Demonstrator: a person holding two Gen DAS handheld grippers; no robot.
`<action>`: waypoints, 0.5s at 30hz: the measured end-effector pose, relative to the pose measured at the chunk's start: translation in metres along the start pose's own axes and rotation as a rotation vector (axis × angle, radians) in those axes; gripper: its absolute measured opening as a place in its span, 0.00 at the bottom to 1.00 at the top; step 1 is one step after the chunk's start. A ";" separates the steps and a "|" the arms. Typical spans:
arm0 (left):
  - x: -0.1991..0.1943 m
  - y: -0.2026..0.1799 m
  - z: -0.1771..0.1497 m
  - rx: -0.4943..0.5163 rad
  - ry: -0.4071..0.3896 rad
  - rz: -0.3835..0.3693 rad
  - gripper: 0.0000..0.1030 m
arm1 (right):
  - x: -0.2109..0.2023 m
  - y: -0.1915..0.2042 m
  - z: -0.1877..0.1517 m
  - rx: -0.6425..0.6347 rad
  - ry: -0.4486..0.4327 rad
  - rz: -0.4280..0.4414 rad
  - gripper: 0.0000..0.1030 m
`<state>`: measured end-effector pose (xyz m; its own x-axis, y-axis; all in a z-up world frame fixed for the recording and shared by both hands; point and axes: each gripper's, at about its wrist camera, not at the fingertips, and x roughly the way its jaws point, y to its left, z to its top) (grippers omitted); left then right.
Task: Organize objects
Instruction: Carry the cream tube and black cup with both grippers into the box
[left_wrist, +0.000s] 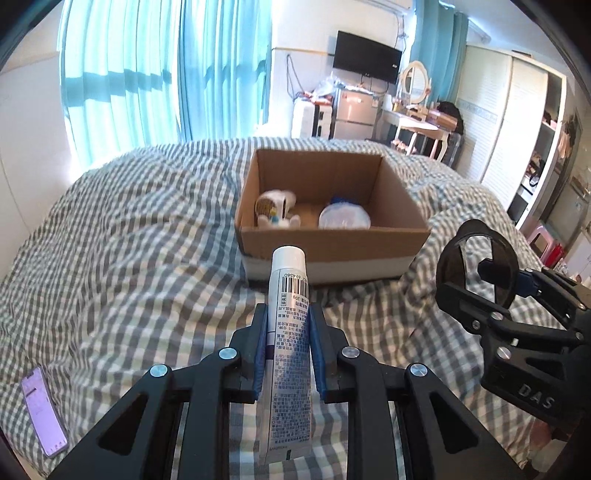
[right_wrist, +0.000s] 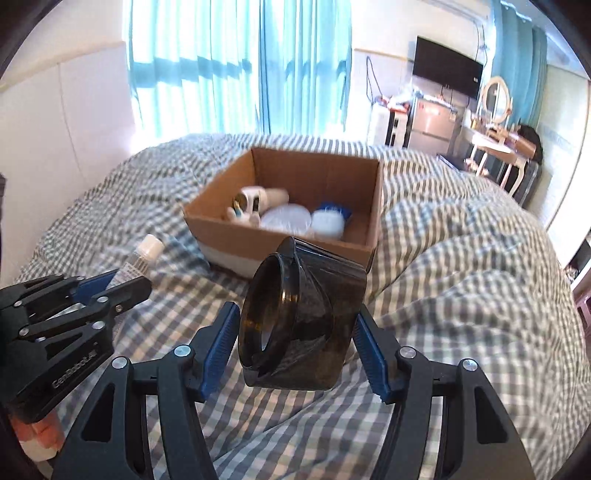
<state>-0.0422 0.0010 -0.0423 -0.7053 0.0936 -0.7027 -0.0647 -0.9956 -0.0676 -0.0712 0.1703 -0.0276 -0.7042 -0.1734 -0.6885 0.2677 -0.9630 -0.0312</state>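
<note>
Covering bed: checked quilt (left_wrist: 129, 229)

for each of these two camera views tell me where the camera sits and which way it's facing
Left wrist: sits on the left gripper, facing across the checked bed to the cardboard box; own fingers clamp a white tube; right gripper at right edge.
Right wrist: sits on the right gripper, same heading; own fingers flank a dark container; left gripper at left edge.
Shared: box, bed, blue curtains, both grippers, tube, container.
</note>
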 end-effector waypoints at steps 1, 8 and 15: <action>-0.002 -0.001 0.005 0.003 -0.005 -0.006 0.20 | -0.005 0.000 0.004 -0.007 -0.010 -0.002 0.60; -0.011 -0.009 0.041 0.036 -0.056 -0.014 0.20 | -0.023 -0.004 0.035 -0.042 -0.070 -0.002 0.60; 0.005 -0.006 0.090 0.059 -0.074 -0.011 0.20 | -0.012 -0.005 0.078 -0.110 -0.097 -0.021 0.60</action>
<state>-0.1088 0.0077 0.0190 -0.7547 0.1063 -0.6474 -0.1125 -0.9931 -0.0319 -0.1149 0.1611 0.0372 -0.7695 -0.1773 -0.6135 0.3184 -0.9393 -0.1279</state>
